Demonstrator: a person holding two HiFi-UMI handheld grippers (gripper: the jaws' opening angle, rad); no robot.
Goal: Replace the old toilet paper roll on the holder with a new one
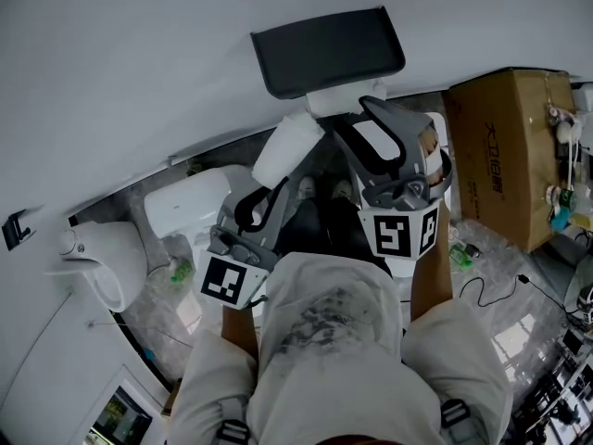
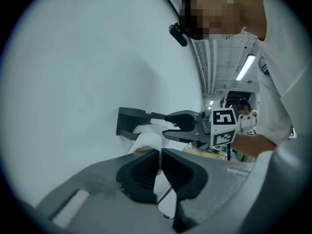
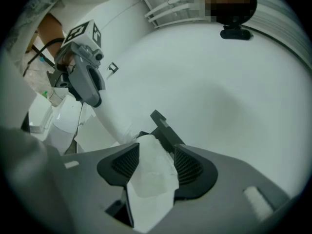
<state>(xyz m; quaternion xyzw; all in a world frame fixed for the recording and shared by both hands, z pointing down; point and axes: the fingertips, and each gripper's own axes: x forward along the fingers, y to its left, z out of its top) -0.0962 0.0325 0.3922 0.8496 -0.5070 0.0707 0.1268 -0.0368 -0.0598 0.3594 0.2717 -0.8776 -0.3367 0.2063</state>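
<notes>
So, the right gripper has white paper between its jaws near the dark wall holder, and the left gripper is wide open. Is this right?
Not quite. The left gripper is not wide open: the left gripper view shows its jaws almost together, pinching a thin sheet of white paper. The rest holds: the right gripper has white paper between its jaws, near the dark holder.

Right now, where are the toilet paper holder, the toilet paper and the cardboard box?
toilet paper holder (image 1: 329, 52), head view, its dark top plate.
toilet paper (image 1: 287, 151), head view, its white side.
cardboard box (image 1: 505, 156), head view, its brown top face.
</notes>
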